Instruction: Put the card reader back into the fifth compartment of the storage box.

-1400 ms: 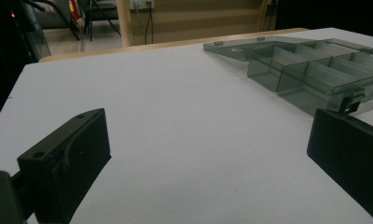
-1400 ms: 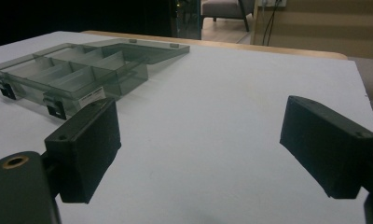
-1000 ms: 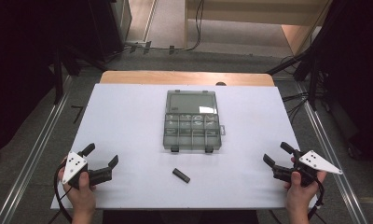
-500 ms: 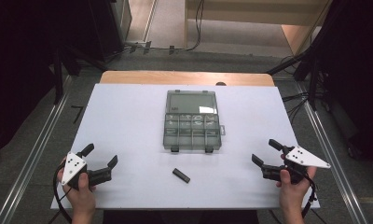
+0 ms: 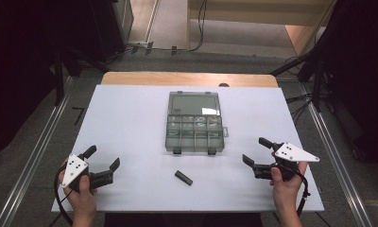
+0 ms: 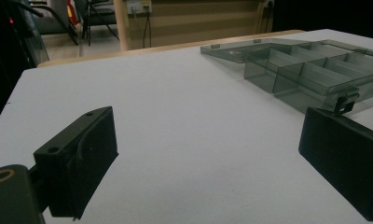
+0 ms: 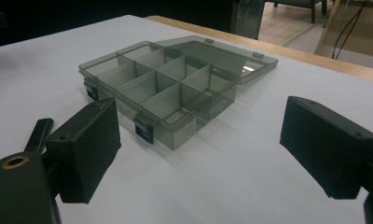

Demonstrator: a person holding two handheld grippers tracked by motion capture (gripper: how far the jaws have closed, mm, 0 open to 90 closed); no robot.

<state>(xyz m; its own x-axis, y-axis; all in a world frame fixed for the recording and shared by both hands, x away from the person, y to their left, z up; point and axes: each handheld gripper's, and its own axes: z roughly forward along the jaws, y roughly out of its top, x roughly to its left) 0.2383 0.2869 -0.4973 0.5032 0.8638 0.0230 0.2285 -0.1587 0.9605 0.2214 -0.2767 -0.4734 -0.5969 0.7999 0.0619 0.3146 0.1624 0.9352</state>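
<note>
Right gripper (image 5: 259,154) sits with its jaws spread wide, nothing between them; I see the open compartment box (image 7: 168,88) just ahead of it and the small black piece (image 5: 183,178) off to its left. Left gripper (image 5: 102,164) gapes empty too, the box ahead-right of it.

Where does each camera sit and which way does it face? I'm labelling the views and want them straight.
High view: above the person's side, looking forward and down on the white table; both hands, left gripper and right gripper show.
Left gripper view: low over the table, looking between its open jaws towards the open compartment box.
Right gripper view: low, facing the box between its open jaws; the small black stick shows beside one jaw.
All three views share the box.
</note>
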